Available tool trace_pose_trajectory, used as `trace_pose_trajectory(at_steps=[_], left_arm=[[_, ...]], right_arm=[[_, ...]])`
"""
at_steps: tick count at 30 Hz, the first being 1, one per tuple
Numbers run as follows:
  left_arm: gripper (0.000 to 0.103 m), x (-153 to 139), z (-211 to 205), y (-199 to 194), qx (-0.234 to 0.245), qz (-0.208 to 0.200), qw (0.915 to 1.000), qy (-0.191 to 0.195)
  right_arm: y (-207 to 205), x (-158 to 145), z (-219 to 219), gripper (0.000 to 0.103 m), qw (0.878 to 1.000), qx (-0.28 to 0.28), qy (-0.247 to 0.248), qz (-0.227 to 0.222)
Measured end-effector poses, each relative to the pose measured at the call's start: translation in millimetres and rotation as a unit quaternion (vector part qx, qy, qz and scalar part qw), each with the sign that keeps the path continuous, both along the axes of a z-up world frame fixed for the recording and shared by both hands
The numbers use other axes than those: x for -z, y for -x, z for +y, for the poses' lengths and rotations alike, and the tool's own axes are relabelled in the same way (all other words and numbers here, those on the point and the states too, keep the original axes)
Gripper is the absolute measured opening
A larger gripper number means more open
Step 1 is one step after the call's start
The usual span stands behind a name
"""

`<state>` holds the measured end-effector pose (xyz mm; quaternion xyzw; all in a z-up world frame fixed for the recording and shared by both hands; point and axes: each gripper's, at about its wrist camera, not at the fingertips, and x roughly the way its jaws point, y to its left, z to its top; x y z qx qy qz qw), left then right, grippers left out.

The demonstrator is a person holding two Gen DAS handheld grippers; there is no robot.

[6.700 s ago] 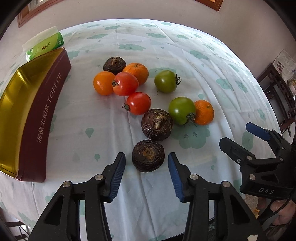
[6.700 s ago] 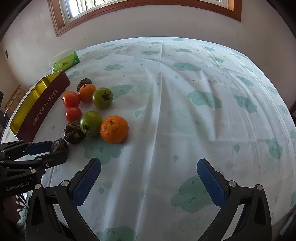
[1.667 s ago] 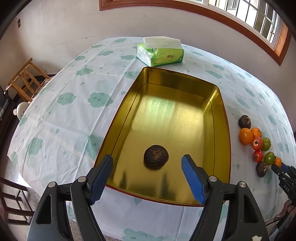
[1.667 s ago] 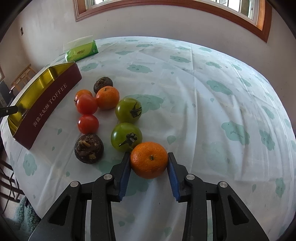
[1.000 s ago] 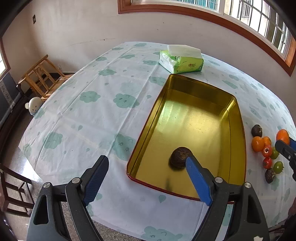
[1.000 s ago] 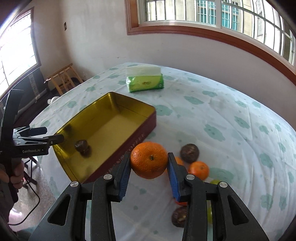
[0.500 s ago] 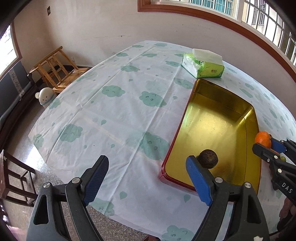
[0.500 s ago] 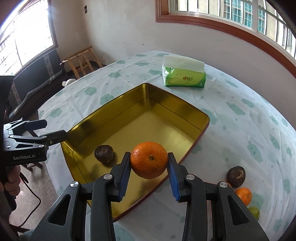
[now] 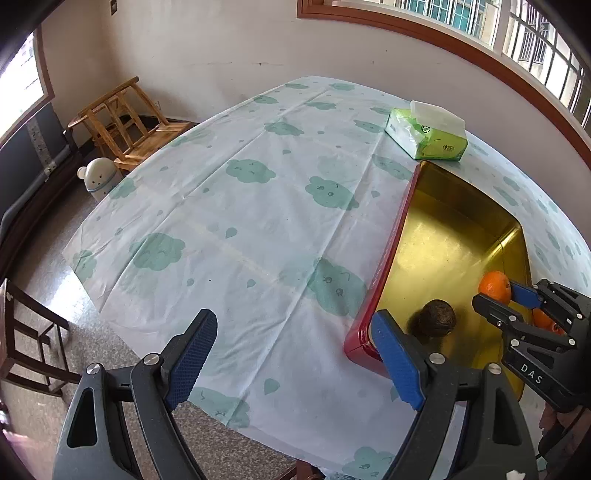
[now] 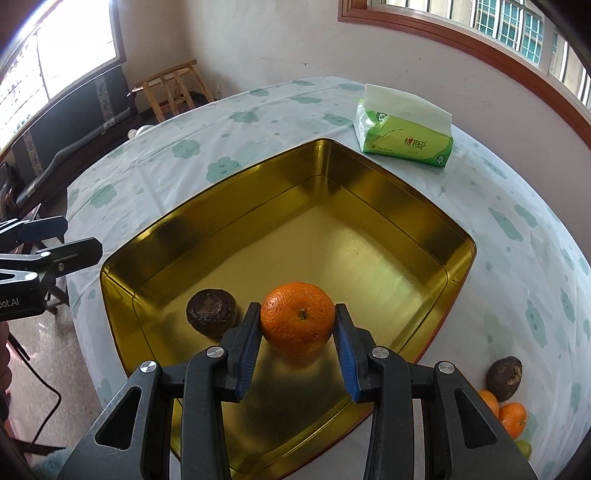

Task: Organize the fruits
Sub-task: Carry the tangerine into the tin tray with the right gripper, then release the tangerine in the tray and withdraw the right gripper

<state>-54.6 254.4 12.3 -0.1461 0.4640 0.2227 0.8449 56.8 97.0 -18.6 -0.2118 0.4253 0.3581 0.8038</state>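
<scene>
The orange (image 10: 297,316) has come lower over the gold tin (image 10: 369,206), grasped by the right hand-held gripper (image 10: 297,332) beside a dark fruit (image 10: 211,312); the left hand-held gripper (image 9: 295,360) hangs released over the bench (image 9: 240,221).

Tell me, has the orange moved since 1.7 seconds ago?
Yes. The orange, clamped in the right gripper, went from the tablecloth beside the green tomatoes to above the gold tin.

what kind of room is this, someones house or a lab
Most likely a home dining room: a table under a cloud-print tablecloth, small wooden chairs by the wall, a tissue pack, and wood-trimmed barred windows.
</scene>
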Motion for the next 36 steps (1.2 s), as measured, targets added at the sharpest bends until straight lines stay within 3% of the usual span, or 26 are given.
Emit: trace_pose_trajectory(at_steps=[19, 25, 36], left_arm=[[0.083, 5.2, 4.0, 2.1, -0.005, 0.009, 0.9999, 0.011], [0.083, 5.6, 1.5, 2.0, -0.006, 0.011, 0.9999, 0.006], [0.083, 1.9, -5.5, 0.5, 0.001, 0.005, 1.0000, 0.000]], right_arm=[[2.9, 15.0, 10.4, 0.041, 1.000, -0.010, 0.025, 0.004], [3.9, 13.0, 8.8, 0.053, 1.000, -0.007, 0.021, 0.000], [12.3, -13.8, -7.1, 0.057, 1.000, -0.001, -0.022, -0.010]])
